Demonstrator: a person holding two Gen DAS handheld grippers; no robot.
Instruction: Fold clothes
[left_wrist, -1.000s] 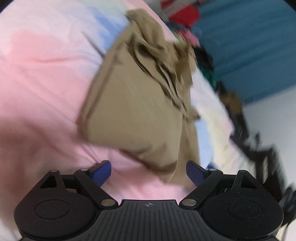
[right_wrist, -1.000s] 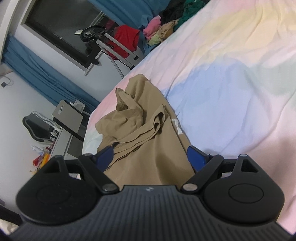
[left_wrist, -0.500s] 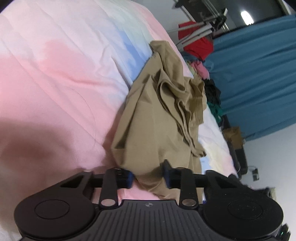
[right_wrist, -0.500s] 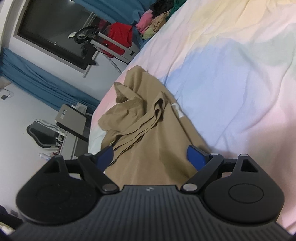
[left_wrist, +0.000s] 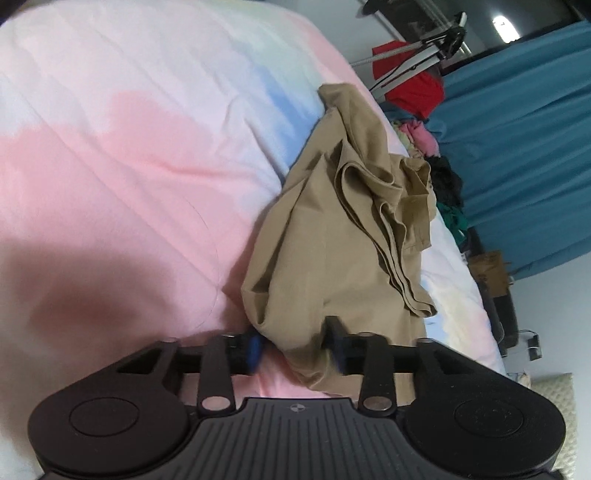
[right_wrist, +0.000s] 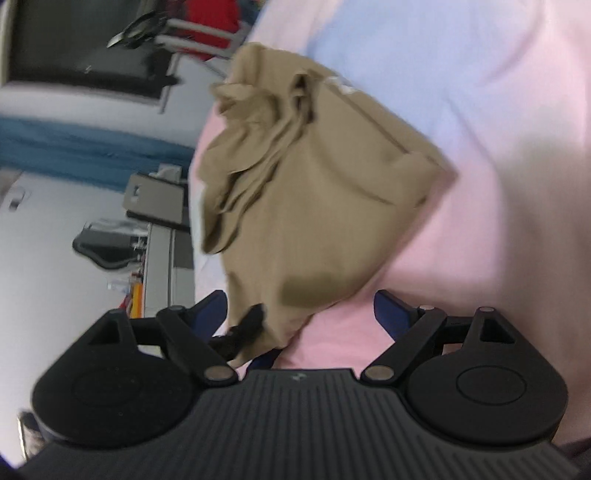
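A crumpled tan garment (left_wrist: 332, 258) lies on the pastel bed sheet (left_wrist: 129, 147), bunched into folds at its far side. My left gripper (left_wrist: 295, 347) is shut on its near corner, with cloth pinched between the blue pads. In the right wrist view the tan garment (right_wrist: 314, 203) looks pulled up at that near corner, and the picture is blurred. A dark part of the left gripper (right_wrist: 243, 332) shows there at the cloth's low edge. My right gripper (right_wrist: 301, 314) stands open just short of the garment, its fingers wide apart and holding nothing.
A pile of coloured clothes (left_wrist: 424, 136) sits at the bed's far end by a blue curtain (left_wrist: 517, 147). A red cloth (left_wrist: 410, 85) hangs on a metal rack. A grey desk (right_wrist: 159, 195) and a dark chair (right_wrist: 107, 247) stand beside the bed.
My left gripper went from open to shut on the garment's near corner. The right gripper stayed open while its view swung and blurred, and the garment's corner rose.
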